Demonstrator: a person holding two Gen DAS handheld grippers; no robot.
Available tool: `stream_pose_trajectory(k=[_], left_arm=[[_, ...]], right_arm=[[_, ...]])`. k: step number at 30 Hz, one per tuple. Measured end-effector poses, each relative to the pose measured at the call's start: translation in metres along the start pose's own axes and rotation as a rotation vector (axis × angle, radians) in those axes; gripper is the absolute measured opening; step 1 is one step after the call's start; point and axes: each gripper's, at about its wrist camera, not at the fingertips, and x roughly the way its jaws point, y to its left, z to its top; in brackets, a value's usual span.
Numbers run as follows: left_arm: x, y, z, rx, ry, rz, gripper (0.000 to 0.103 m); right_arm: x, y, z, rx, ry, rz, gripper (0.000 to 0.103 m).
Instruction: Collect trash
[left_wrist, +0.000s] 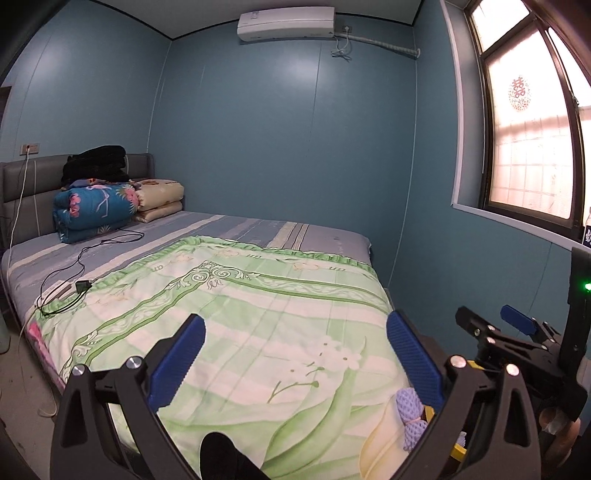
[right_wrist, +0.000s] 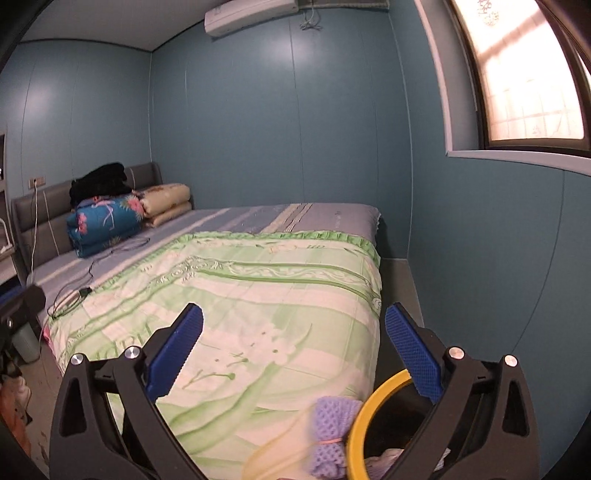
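Observation:
A purple foam net (right_wrist: 330, 435), pinched in the middle by a rubber band, lies on the near right corner of the green quilt (right_wrist: 258, 295); it also shows in the left wrist view (left_wrist: 412, 419). Beside it stands a bin with a yellow rim (right_wrist: 360, 424), something pale inside. My left gripper (left_wrist: 295, 350) is open and empty above the quilt. My right gripper (right_wrist: 293, 343) is open and empty, its right finger above the bin. The right gripper also shows at the right of the left wrist view (left_wrist: 495, 325).
The bed (left_wrist: 258, 229) fills the room's corner against blue walls. Folded quilts (left_wrist: 96, 210) and a black garment (left_wrist: 94, 164) are stacked at the headboard. A black cable and charger (left_wrist: 83, 286) lie on the left side of the bed. A window (left_wrist: 532, 129) is on the right.

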Motion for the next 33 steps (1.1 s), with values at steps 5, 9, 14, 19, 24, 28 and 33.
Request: stream_pose_trajectory(k=[5,9,14,19,24,28,33], left_arm=[[-0.018,0.003,-0.009,-0.045,-0.023,-0.013,0.095],[-0.026,0.001,-0.016,-0.047,-0.044,-0.020,0.095],[-0.029,-0.001,-0.018,-0.057,-0.056,-0.026,0.095],[-0.030,-0.002,-0.021,-0.051,-0.061,-0.021,0.095],[-0.030,-0.001,-0.022,-0.052,-0.062,-0.022,0.095],[-0.030,0.000,-0.022,-0.059,-0.063,-0.022,0.095],[-0.030,0.000,-0.024,-0.061,-0.066,-0.015,0.095]], right_arm=[[-0.009,0.005,-0.007,0.014,-0.042,-0.022,0.095],[-0.011,0.007,-0.011,0.018,-0.037,-0.008,0.095],[-0.009,0.005,-0.013,0.023,-0.031,-0.009,0.095],[-0.009,0.007,-0.016,0.019,-0.027,-0.011,0.095],[-0.006,0.006,-0.018,0.019,-0.017,-0.008,0.095],[-0.004,0.006,-0.019,0.019,-0.008,-0.007,0.095],[-0.002,0.006,-0.021,0.020,-0.005,-0.006,0.095]])
